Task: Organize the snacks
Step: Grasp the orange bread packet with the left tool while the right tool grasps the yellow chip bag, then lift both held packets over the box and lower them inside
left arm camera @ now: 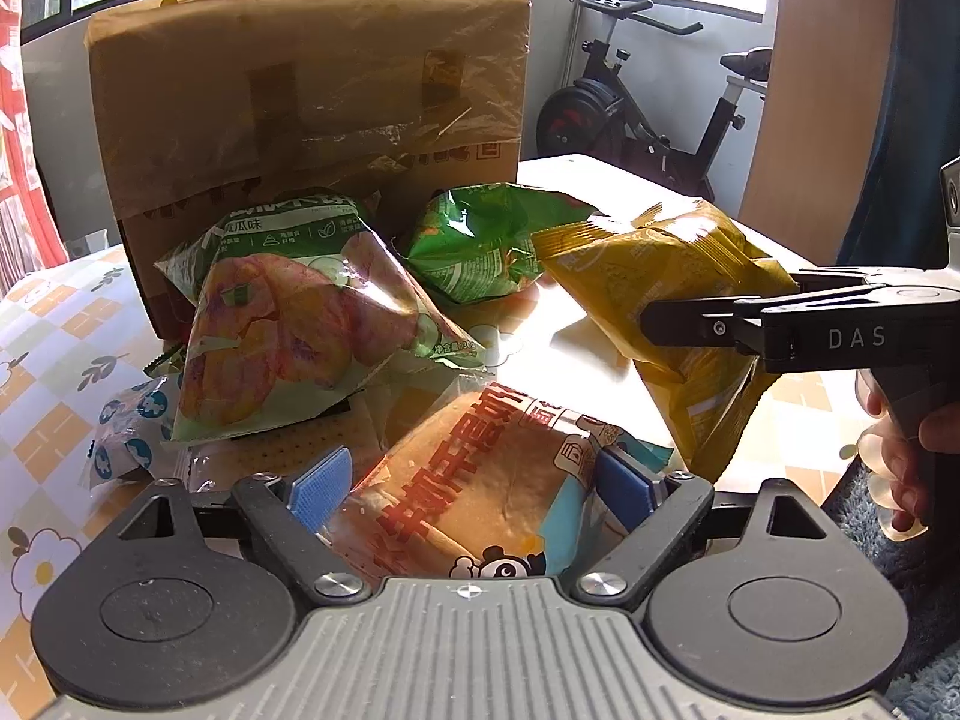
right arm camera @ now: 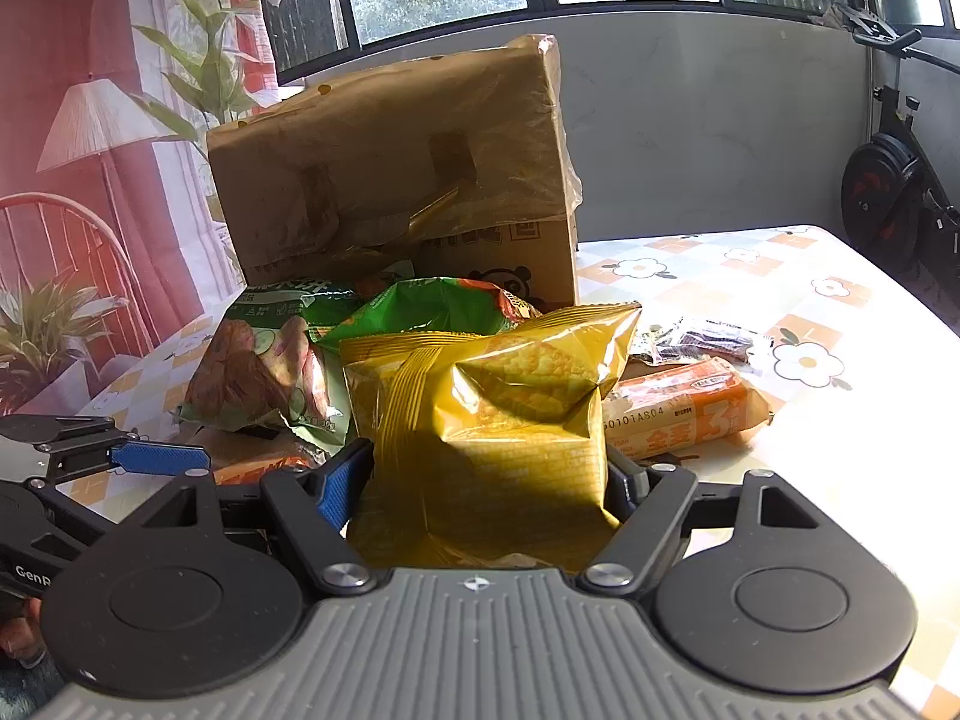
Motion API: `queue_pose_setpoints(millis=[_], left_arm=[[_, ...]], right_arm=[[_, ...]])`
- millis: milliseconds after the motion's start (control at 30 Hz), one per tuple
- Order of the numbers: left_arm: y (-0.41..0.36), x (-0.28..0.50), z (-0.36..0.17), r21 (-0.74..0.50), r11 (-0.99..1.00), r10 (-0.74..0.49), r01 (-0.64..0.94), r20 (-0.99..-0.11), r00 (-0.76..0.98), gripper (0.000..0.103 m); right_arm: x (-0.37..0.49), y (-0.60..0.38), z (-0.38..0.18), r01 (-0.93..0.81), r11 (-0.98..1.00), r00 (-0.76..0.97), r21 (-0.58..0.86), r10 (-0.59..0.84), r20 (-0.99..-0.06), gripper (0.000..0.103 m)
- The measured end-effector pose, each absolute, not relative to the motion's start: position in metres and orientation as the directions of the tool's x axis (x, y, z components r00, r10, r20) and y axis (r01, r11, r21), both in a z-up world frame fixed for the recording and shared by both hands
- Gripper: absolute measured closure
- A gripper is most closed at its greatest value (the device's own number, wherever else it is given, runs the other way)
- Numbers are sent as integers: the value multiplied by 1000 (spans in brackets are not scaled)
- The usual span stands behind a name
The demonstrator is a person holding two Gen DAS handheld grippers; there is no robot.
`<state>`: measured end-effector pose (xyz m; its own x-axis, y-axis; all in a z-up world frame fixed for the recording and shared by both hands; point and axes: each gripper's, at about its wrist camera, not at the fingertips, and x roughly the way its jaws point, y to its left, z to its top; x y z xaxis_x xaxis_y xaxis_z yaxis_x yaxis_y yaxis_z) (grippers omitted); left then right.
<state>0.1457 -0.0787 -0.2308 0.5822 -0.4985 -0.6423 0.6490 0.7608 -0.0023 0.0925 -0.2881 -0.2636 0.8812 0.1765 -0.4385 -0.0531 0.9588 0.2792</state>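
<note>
My left gripper (left arm camera: 474, 489) is shut on a packaged bread with red lettering (left arm camera: 480, 498), close to the camera. My right gripper (right arm camera: 480, 480) is shut on a yellow snack bag (right arm camera: 498, 414); the bag (left arm camera: 666, 294) and that gripper (left arm camera: 690, 324) also show at the right of the left wrist view, held above the table. A light green chip bag (left arm camera: 288, 312) and a dark green bag (left arm camera: 486, 240) lie in front of a cardboard box (left arm camera: 312, 96). The left gripper's blue finger (right arm camera: 159, 458) shows at the left of the right wrist view.
The table has a flowered checked cloth (right arm camera: 780, 300). An orange wrapped bar (right arm camera: 684, 408) and small dark packets (right arm camera: 702, 342) lie right of the box (right arm camera: 396, 168). A small blue-white packet (left arm camera: 132, 432) lies at the left. An exercise bike (left arm camera: 648, 102) stands behind the table.
</note>
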Motion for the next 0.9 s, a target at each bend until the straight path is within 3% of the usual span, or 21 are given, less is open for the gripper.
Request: queue_pose_setpoints(millis=[233, 433, 667, 900], left_arm=[[-85, 165, -244, -52, 754, -506, 655, -682, 528, 10], [-78, 164, -243, -123, 783, -515, 609, -677, 525, 22], [-63, 164, -233, -216, 795, -555, 566, -637, 536, 23], [-62, 152, -224, -189, 803, -545, 566, -619, 566, 24]], right_arm=[[95, -291, -268, -38, 954, 875, 298, 176, -450, 26], [99, -291, -273, -31, 955, 868, 294, 172, -466, 26], [100, -286, -274, -46, 954, 875, 295, 181, -449, 26], [92, -284, -267, -52, 963, 892, 265, 164, -422, 26]])
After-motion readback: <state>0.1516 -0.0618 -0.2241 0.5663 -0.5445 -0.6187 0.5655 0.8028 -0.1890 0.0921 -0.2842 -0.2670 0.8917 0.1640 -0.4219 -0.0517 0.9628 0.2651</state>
